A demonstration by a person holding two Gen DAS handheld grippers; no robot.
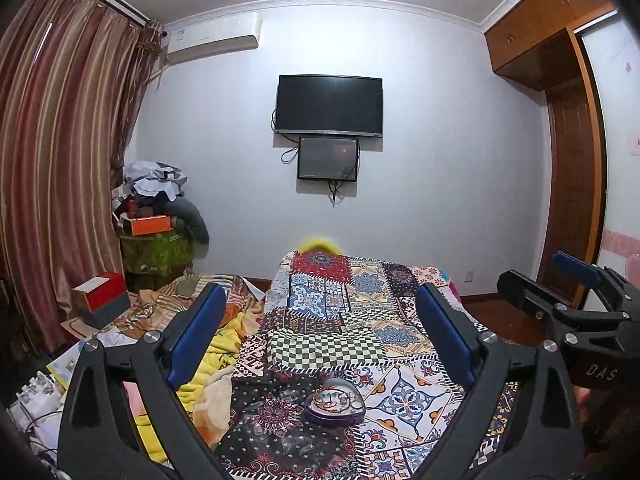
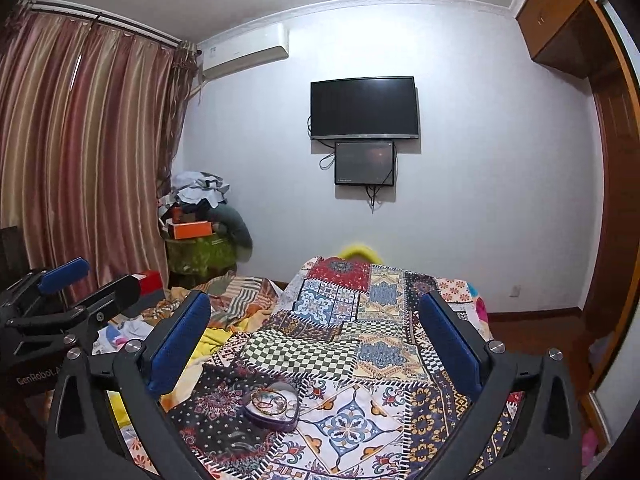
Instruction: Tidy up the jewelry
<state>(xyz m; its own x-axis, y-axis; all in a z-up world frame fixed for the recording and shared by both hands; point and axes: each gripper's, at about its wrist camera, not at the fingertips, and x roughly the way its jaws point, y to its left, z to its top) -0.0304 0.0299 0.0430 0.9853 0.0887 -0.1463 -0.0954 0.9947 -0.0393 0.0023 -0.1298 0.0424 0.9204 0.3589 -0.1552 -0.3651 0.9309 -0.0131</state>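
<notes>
Grippers both hang above the bed with nothing between their blue pads. The left gripper [image 1: 320, 332] has its jaws spread wide, and so does the right gripper [image 2: 316, 340], which sits just beside it on the right; each one shows at the edge of the other's view. Below and ahead of them, a small purple box [image 1: 335, 407] rests on the patchwork bedspread [image 1: 344, 304], open on top, with a tangle of bracelets [image 1: 334, 398] and beads heaped in it. From the left gripper the box lies low between the two fingers, closer to the middle than to either pad, and well clear of both. From the right gripper the same purple box [image 2: 273, 407] lies toward its left finger [image 2: 180, 344], again apart from it. Beyond the bedspread, crumpled yellow and striped bedding [image 1: 224, 344] spills off to the left, near a red and grey box [image 1: 103, 294]. Farther back stands a pile of clothes and boxes [image 1: 160, 208] by the striped curtain [image 1: 60, 152]. On the far wall hang a dark television [image 1: 330, 106], a smaller screen [image 1: 328, 159] beneath it, and an air conditioner [image 1: 212, 36] up by the ceiling.
</notes>
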